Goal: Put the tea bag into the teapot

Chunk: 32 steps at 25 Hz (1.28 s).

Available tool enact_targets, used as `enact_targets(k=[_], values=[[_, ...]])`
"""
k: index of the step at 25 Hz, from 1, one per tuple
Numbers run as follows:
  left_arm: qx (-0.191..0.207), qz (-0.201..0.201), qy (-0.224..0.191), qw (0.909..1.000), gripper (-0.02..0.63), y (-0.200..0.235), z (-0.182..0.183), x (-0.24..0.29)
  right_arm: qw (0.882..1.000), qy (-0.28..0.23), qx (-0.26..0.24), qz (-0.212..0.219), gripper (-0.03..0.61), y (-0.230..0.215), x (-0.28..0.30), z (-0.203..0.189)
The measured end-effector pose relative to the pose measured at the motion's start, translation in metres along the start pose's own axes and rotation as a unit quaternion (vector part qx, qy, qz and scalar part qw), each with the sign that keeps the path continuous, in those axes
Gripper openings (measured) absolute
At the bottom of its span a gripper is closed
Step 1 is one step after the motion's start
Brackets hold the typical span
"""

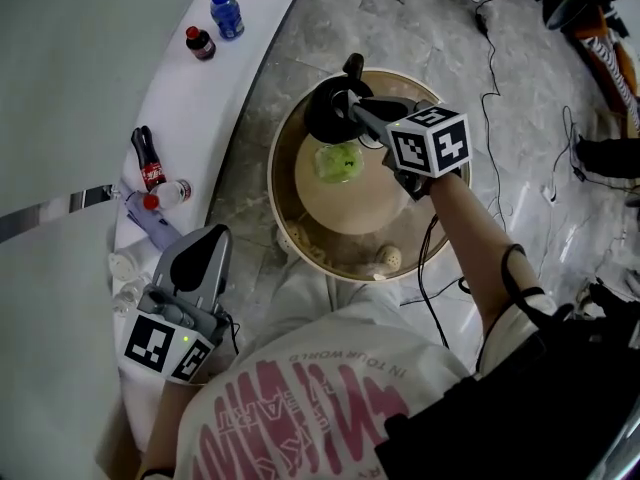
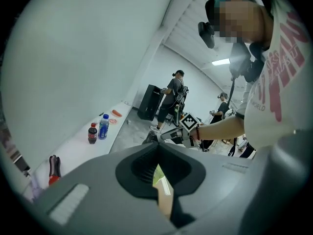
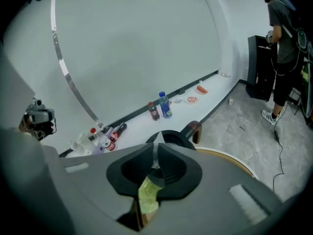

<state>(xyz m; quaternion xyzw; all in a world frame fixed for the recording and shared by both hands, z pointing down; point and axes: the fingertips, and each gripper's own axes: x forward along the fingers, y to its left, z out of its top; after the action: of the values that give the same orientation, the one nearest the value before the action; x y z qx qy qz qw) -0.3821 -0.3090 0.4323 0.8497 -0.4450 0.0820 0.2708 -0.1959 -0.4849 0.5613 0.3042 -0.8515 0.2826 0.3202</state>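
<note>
My right tool (image 3: 156, 153) grips the tea bag (image 3: 148, 195) by the teapot (image 3: 172, 136). It looks light, limp and tearable, best pinched at its top. The left tool (image 2: 157, 146) is closed, empty.

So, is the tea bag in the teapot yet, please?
Out. The green tea bag hangs from the right gripper's closed jaws, beside the black teapot, over the tray.

Bright room: plain white wall (image 3: 137, 43), grey marbled stone floor (image 1: 330, 28).
A long curved white desk (image 1: 255, 38) follows the wall. A tall black cabinet (image 3: 257, 67) stands on the floor at its far end. One rectangular ceiling light panel (image 2: 221, 61) is lit.
</note>
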Motion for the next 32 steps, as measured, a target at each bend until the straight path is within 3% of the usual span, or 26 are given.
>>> enact_targets(k=[9,14,20,32], values=[[-0.03,0.017,-0.021,0.9992,0.015,0.014,-0.004,-0.011,0.992,0.101,-0.07,-0.01,0.037,-0.003,0.029,-0.015],[-0.042,0.027,-0.028,0.9983,0.015,0.024,-0.005,-0.016,0.978,0.175,-0.111,-0.013,0.037,-0.01,0.041,-0.025],[-0.055,0.032,-0.036,0.9973,0.015,0.034,-0.005,-0.02,0.957,0.229,-0.173,-0.031,0.036,-0.017,0.05,-0.034],[-0.074,0.041,-0.045,0.9954,0.015,0.044,-0.011,-0.027,0.949,0.272,-0.156,-0.019,0.026,-0.016,0.065,-0.037]])
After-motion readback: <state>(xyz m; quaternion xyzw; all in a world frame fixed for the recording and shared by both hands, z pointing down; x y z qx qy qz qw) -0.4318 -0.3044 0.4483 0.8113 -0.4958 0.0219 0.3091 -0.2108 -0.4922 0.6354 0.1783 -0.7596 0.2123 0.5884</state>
